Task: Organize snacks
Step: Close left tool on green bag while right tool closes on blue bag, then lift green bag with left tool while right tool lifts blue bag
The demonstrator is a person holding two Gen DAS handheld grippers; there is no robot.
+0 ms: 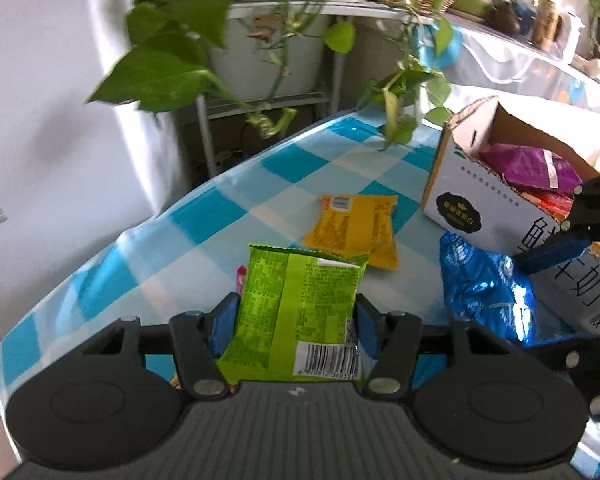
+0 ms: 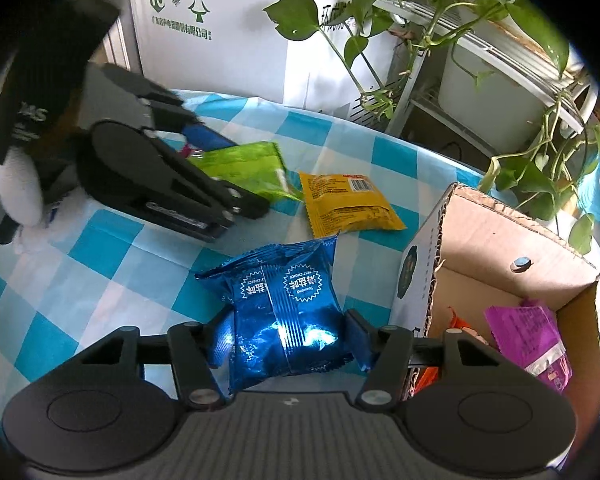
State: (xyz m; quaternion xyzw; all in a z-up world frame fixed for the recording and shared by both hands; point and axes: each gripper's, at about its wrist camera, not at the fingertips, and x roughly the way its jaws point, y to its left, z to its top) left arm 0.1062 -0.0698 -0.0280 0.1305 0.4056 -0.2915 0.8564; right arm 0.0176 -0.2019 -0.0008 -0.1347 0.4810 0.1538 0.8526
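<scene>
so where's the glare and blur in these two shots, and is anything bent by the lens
Right wrist view: bright glare on the shiny blue foil snack packet; the other gripper at upper left is motion-blurred. Left wrist view: the green leaves of the trailing plant are soft and blurred; the blue-and-white checked tablecloth edge curves with fisheye distortion. Both views have dark corners.
</scene>
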